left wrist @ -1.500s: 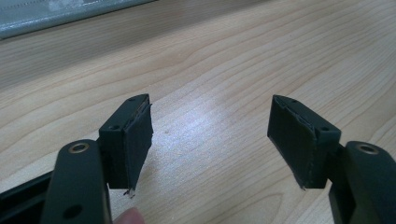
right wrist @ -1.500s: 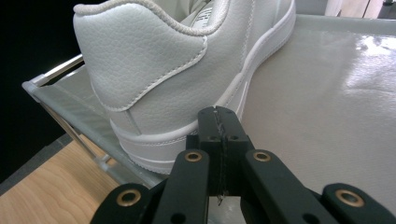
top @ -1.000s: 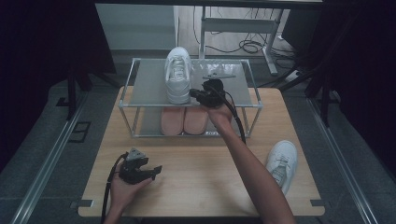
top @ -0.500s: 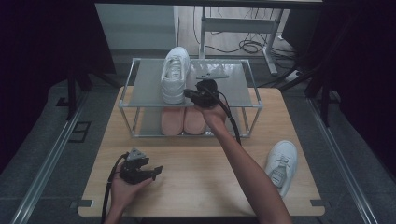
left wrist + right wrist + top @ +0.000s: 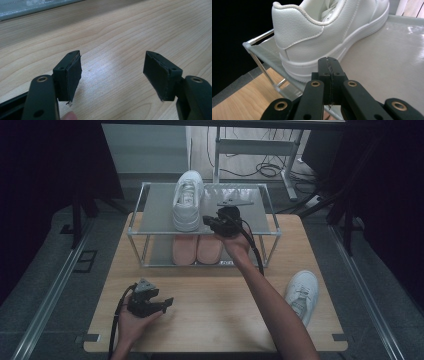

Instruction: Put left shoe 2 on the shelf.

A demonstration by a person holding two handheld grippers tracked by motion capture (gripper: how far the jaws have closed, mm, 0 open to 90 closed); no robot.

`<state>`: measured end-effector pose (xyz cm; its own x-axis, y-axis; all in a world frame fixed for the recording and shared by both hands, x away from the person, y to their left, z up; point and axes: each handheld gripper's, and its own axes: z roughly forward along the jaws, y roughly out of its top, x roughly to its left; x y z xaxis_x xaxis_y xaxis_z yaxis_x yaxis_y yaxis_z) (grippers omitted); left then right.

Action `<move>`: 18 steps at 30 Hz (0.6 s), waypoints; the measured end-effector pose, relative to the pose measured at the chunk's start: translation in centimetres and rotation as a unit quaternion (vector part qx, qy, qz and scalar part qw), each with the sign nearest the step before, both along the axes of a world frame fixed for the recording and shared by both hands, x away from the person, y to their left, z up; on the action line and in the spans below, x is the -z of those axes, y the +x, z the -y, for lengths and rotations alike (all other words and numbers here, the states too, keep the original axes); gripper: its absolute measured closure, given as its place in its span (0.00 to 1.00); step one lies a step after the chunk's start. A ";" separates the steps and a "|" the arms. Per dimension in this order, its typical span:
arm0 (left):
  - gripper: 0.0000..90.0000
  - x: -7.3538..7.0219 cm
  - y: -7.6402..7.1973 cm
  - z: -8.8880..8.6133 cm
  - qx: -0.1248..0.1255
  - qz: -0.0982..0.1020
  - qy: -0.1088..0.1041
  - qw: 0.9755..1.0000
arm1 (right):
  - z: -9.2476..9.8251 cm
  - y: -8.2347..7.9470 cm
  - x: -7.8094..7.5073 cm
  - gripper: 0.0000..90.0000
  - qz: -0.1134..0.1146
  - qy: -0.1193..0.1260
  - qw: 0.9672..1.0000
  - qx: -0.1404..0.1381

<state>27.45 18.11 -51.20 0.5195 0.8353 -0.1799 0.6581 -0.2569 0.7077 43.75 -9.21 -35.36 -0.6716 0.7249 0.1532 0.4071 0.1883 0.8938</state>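
On the rack [image 5: 260, 218], we have edged our closed, empty right gripper [image 5: 210, 222] to the shoe's [image 5: 187, 200] heel, ready to nudge; left gripper [image 5: 167, 303] rests open.

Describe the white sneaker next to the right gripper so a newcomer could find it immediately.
Start at the metal-framed shoe rack at the far end of the wooden table. On its grey top shelf stands the white sneaker, heel toward the person, just left of the right gripper. Unlike the pink shoes on the lower shelf and the other white sneaker on the tabletop, it sits on top.
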 end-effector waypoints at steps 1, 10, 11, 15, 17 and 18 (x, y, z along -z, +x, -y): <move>0.35 0.0 0.0 0.0 0.000 0.000 0.000 1.000 | 0.3 -0.2 -0.1 1.00 0.000 -0.001 1.000 -0.001; 0.35 0.0 0.0 0.0 0.000 -0.001 0.003 1.000 | 3.0 -2.0 0.6 1.00 -0.004 -0.006 1.000 -0.008; 0.35 0.0 0.0 0.0 0.000 -0.001 0.003 1.000 | 3.3 -2.2 0.9 1.00 -0.007 -0.007 1.000 -0.007; 0.35 0.0 0.0 0.0 -0.001 -0.001 0.002 1.000 | 4.3 -2.9 1.7 1.00 -0.012 -0.010 1.000 -0.007; 0.35 0.0 0.0 0.0 -0.001 -0.002 0.002 1.000 | 4.8 -3.3 2.1 1.00 -0.015 -0.012 1.000 -0.009; 0.35 0.0 0.0 0.0 -0.001 -0.001 0.002 1.000 | 5.0 -3.4 2.3 1.00 -0.016 -0.013 1.000 -0.009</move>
